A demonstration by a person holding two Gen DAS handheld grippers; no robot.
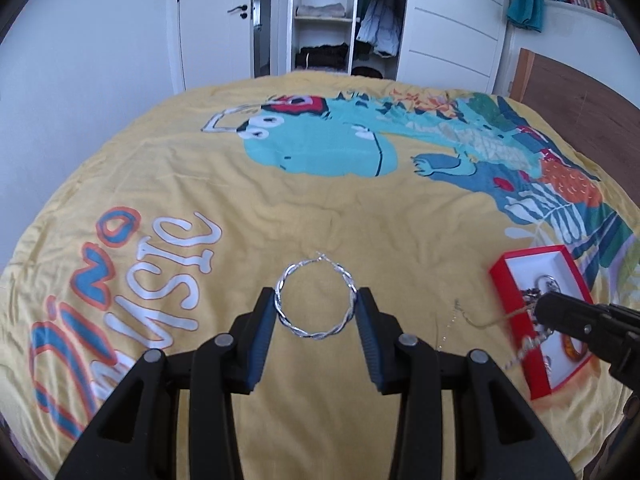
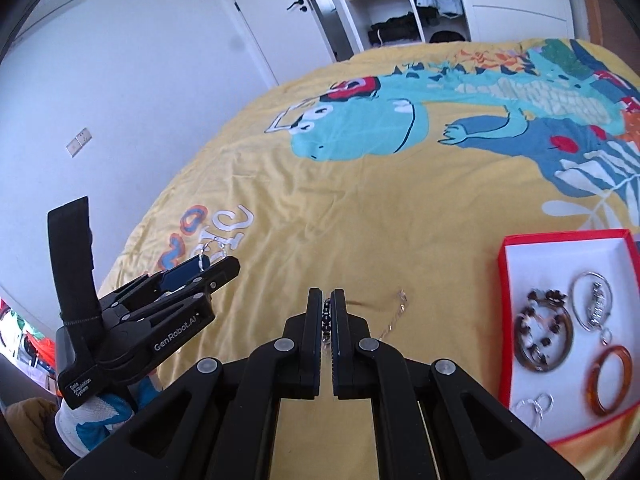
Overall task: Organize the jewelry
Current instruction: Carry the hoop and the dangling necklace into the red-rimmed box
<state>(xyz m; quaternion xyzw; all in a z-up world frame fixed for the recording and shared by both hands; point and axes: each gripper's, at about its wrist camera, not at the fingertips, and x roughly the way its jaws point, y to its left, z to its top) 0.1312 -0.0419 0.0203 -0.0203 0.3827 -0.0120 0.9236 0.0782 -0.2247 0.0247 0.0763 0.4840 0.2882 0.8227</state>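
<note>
My left gripper point(image 1: 317, 302) is shut on a twisted silver hoop earring point(image 1: 292, 326), pinched across its width and held above the yellow bedspread point(image 1: 320, 220). In the right wrist view this gripper point(image 2: 208, 266) sits at the left with the hoop point(image 2: 210, 245) at its tip. My right gripper point(image 2: 327, 312) is shut on a dark beaded strand point(image 2: 327, 318), which hangs blurred below its tip point(image 1: 540, 308) over the red box point(image 1: 500, 276). The box point(image 2: 505, 320) has a white inside and holds a brown beaded bracelet point(image 2: 542, 334), a silver hoop point(image 2: 592, 300), an amber bangle point(image 2: 610, 380) and small silver rings point(image 2: 534, 404).
A thin chain point(image 2: 396, 314) lies on the bedspread just left of the box. The bed fills both views, printed with a dinosaur point(image 1: 320, 140). Beyond its far edge stand a white door point(image 1: 216, 20) and an open wardrobe point(image 1: 324, 12). A gloved hand point(image 2: 92, 412) holds the left gripper.
</note>
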